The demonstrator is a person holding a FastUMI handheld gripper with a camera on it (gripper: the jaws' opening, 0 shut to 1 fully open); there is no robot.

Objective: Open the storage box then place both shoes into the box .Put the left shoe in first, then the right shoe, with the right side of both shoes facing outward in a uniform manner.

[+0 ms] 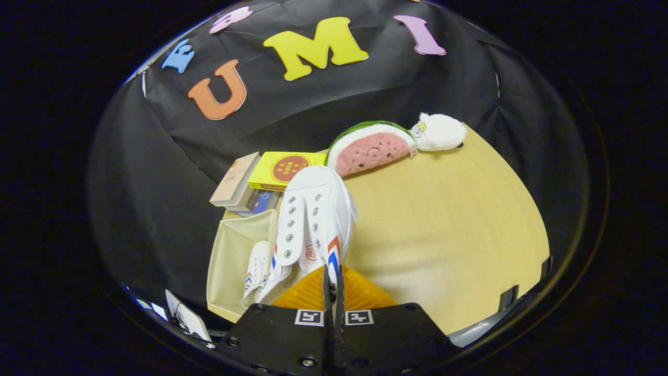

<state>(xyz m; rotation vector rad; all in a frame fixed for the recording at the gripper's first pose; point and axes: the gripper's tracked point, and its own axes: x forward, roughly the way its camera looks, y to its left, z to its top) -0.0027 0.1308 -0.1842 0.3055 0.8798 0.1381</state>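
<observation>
My gripper (332, 279) is shut on a white sneaker (313, 219), pinching its side wall near the red and blue stripes. That shoe hangs toe away from me, its orange insole (360, 292) showing just ahead of the fingers. Left of it stands the open beige storage box (232, 256). A second white shoe (259, 271) lies inside the box, partly hidden behind the held one. The held shoe is above the box's right edge and the table (449, 230).
Beyond the shoe a yellow box (279, 169) and some books (236, 183) lie stacked at the table's far side. A watermelon-slice plush (371, 149) and a white plush toy (439, 131) rest at the far edge. Bare wooden tabletop spreads to the right.
</observation>
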